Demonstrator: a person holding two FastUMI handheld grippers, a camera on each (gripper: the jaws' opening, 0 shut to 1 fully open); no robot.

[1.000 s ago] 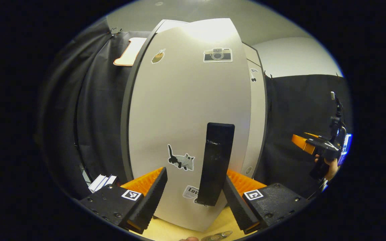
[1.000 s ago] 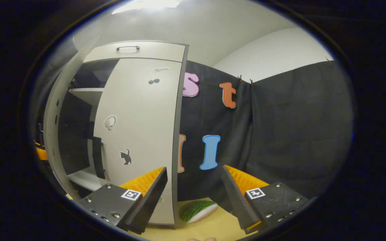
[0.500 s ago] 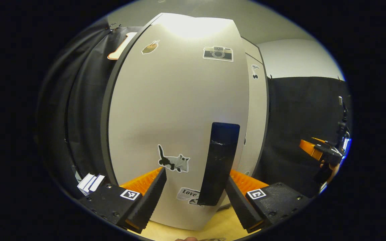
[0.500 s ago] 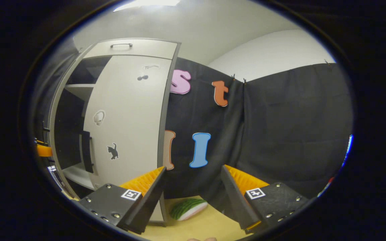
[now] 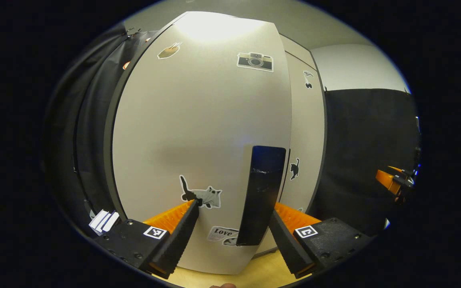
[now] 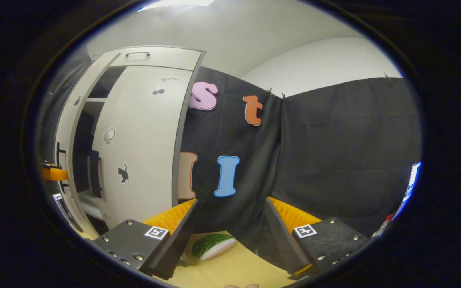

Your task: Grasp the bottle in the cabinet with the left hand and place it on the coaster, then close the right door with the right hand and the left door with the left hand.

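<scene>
The left door [image 5: 198, 136] has a smooth, pale, satin face that catches a bright glare near its top, with a dark matt edge band. Its upright handle [image 5: 263, 196] looks like black plastic, faintly glossy and scuffed. Flat paper-like stickers [image 5: 201, 195] lie on the door, slightly shiny. The right door [image 6: 142, 144] has the same smooth pale finish. The table [image 6: 230, 268] looks like light wood, smooth and matt. The booth's wall [image 6: 334, 152] is black cloth, matt and creased. The left gripper's fingers [image 5: 174, 240] carry ridged, rough-looking pads. The melon-slice toy [image 6: 213, 245] looks smooth and slightly glossy.
</scene>
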